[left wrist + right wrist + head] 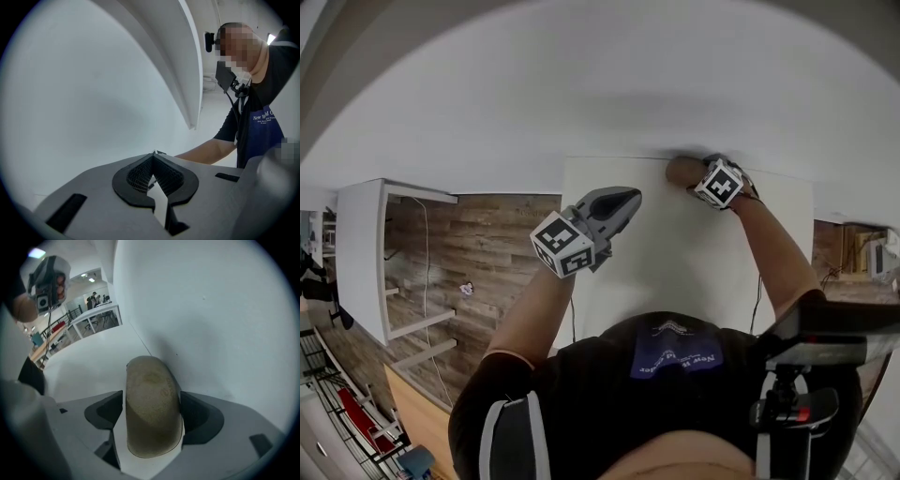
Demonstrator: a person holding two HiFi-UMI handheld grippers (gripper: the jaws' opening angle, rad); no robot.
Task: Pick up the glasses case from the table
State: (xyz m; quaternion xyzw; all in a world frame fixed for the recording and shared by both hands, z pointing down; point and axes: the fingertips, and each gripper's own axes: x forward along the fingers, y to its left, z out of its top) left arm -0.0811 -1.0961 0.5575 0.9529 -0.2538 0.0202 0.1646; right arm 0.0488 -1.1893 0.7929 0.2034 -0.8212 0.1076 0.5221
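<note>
Desk (675, 272): white, flat top, far edge against a white wall.
Left gripper (153, 157): held about level over the desk's left side; jaws closed tip to tip, nothing between them.
Right gripper (152, 397): at the desk's far edge, tilted steeply down; jaws spread wide, straddling the case with one pad beside each long side, not clamped.
Glasses case (151, 420): tan, rounded, lying on the desk close to the wall, between the right gripper's jaws.
</note>
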